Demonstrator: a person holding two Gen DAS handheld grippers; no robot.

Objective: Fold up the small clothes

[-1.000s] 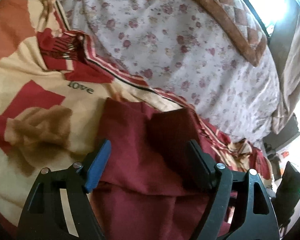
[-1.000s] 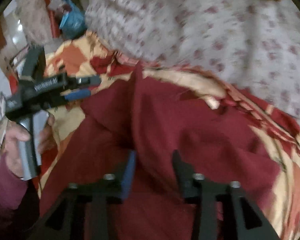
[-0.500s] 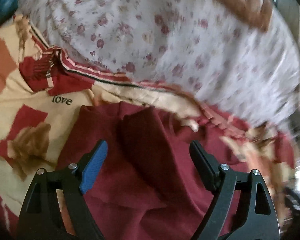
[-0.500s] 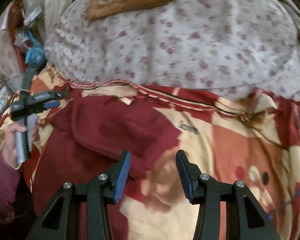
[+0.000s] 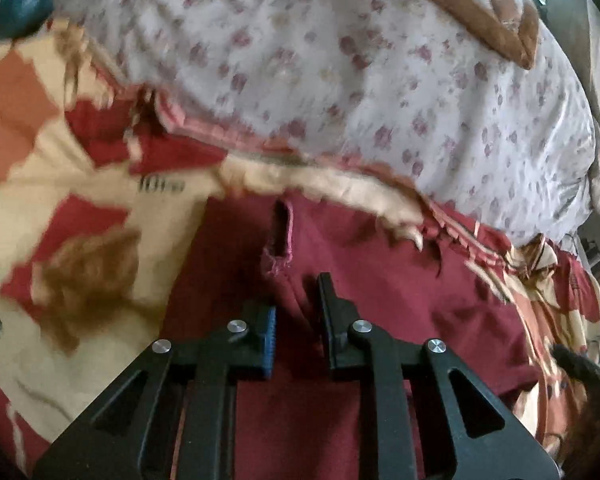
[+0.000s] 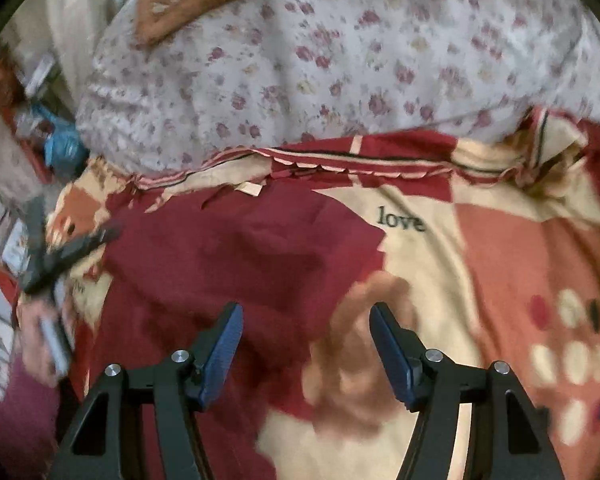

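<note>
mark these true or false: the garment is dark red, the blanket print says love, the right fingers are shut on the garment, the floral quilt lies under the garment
The garment is dark red: true.
The blanket has "love" printed on it: true.
The right gripper is shut on the garment: false, its fingers stand apart with nothing pinched.
The floral quilt lies under the garment: false, the garment lies on the patterned blanket; the quilt is behind it.
</note>
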